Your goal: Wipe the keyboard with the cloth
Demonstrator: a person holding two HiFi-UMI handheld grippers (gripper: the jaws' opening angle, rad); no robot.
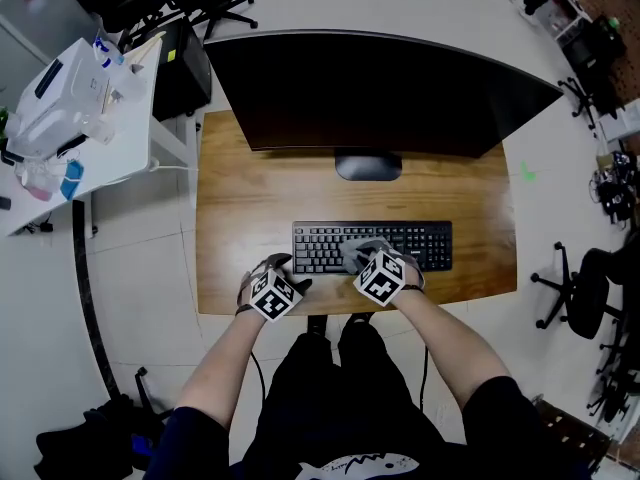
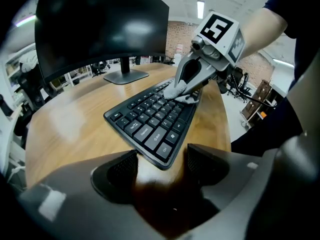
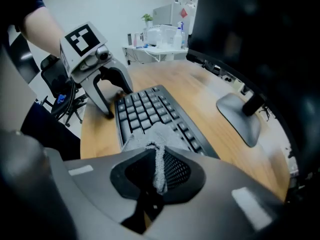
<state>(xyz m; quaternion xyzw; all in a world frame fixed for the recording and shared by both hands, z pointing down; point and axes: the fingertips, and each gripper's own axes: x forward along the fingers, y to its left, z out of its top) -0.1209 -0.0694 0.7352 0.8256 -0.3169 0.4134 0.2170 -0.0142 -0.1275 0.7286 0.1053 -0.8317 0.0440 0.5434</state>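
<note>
Wood desk (image 1: 240, 208), R tool (image 3: 157, 170) clenching cloth (image 3: 152, 134) on keyboard (image 3: 145, 106), L tool (image 2: 162, 164) released (near corner).

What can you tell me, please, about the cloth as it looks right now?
The cloth is small, grey and soft, with a towelling-like weave. One fold stands pinched in the shut right gripper; the rest lies bunched on the middle keys of the black keyboard. Nothing else touches it.

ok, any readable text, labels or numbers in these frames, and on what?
"Ctrl": near corner key of the keyboard, left gripper view.
"Shift": the long key next to it.
Other key legends: too small or blurred to read.
No other legible text in any view.
</note>
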